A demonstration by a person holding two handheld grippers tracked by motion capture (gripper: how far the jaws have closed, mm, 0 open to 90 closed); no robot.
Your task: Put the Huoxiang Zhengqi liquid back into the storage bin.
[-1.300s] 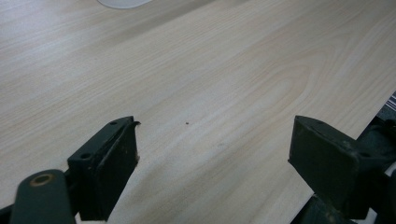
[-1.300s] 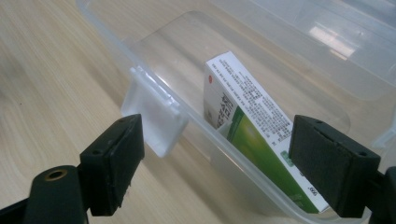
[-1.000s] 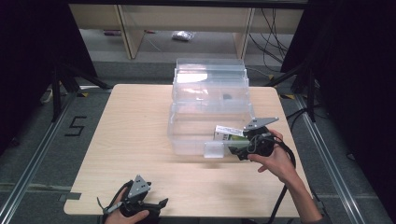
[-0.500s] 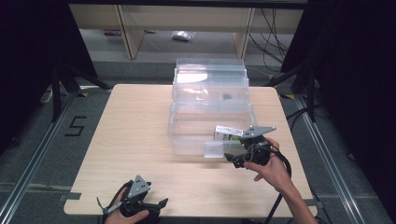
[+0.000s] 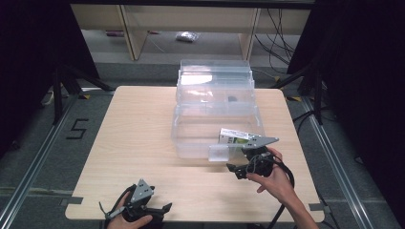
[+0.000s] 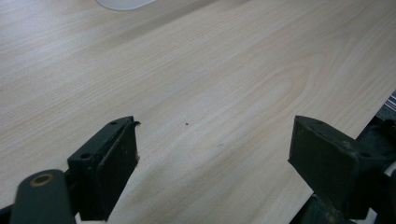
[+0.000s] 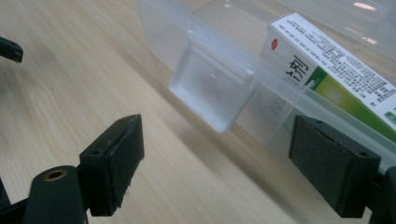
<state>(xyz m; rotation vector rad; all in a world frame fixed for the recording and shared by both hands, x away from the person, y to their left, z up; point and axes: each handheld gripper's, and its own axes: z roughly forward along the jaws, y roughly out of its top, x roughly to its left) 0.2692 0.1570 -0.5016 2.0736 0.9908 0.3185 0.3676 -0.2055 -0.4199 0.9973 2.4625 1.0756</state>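
My right gripper [image 5: 242, 168] has pulled back toward me and dropped lower over the last second; a second ago it sat up against the front wall of the clear box [image 5: 216, 125], now it's clear of it, near the table [image 5: 129, 138]. Jaws spread wide, nothing between them. The small carton [image 5: 235, 137] lies inside the box, ahead and to the right of my right jaws, pressed against the front wall, seen through the plastic. The latch tab [image 7: 210, 91] on that wall hangs down straight ahead between my jaws, untouched. My read: the carton is dropped off and released, so the placing part looks done. Next would likely be closing the lid, but it's still up at the far side. Left gripper [image 5: 152, 210] is parked at the table's near edge, jaws also spread, over bare wood, idle
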